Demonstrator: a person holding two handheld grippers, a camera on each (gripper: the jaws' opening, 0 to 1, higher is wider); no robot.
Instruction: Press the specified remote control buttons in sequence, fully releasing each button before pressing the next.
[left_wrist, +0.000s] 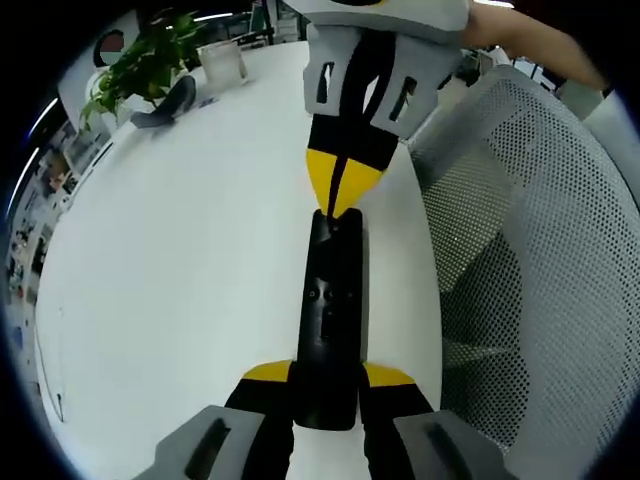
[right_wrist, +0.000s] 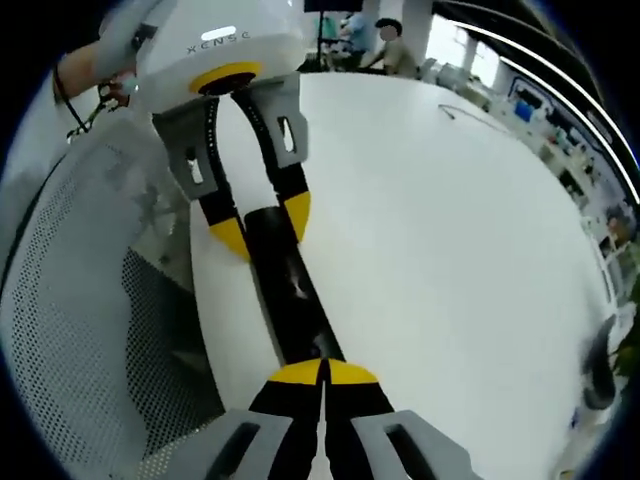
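The black remote control lies along the white tabletop close to its edge, beside a mesh chair. The left gripper pinches the remote's near end between its jaws. The right gripper, jaws pressed together, touches the opposite end. Broad bare tabletop spreads away from the chair; a potted plant stands far off.

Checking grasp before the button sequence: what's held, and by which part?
The left gripper clamps the black remote by its near end. The right gripper, jaws shut, tips at the remote's other end, holds nothing.
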